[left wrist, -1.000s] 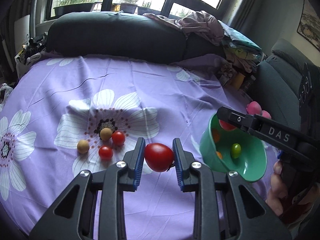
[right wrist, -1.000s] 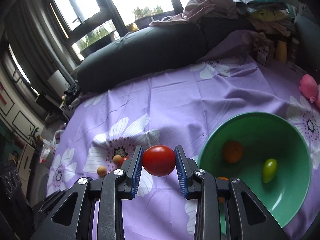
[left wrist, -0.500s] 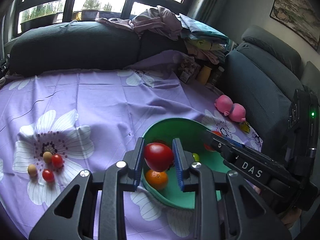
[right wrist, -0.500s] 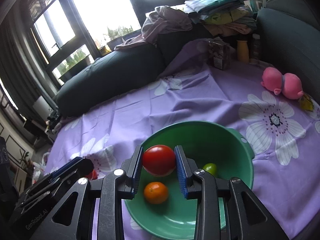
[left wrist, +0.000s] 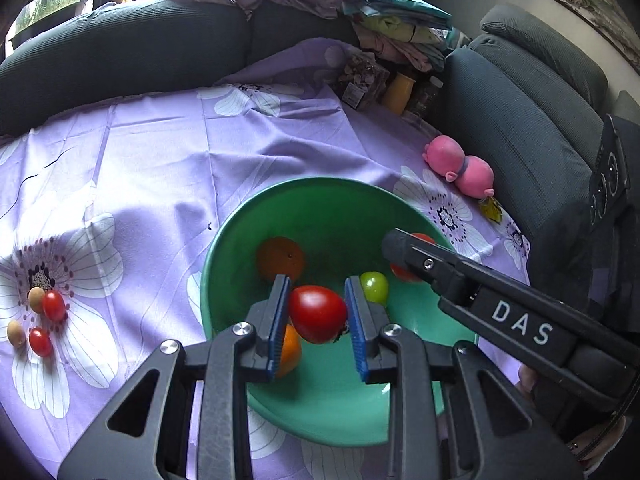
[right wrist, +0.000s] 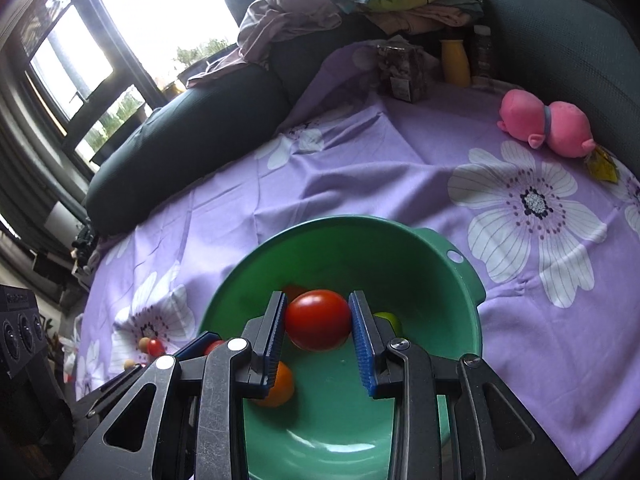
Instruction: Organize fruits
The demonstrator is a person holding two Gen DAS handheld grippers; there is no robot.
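Both hand-held grippers are tilted down over the green bowl (left wrist: pixel 224 248). A red tomato (left wrist: pixel 318 314) is squeezed tight between the blue pads of the left hand-held gripper (left wrist: pixel 318 316). A second red tomato (right wrist: pixel 318 320) is pinched the same way in the right hand-held gripper (right wrist: pixel 319 322). Two oranges (left wrist: pixel 280 258) and a green fruit (left wrist: pixel 375 286) are seen inside the bowl. More small fruits (left wrist: pixel 53 306) are left on the purple flowered cloth (left wrist: pixel 160 160).

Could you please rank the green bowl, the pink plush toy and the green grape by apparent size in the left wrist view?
1. Green bowl, clearly the largest.
2. Pink plush toy, though it lies farther away.
3. Green grape, the smallest.
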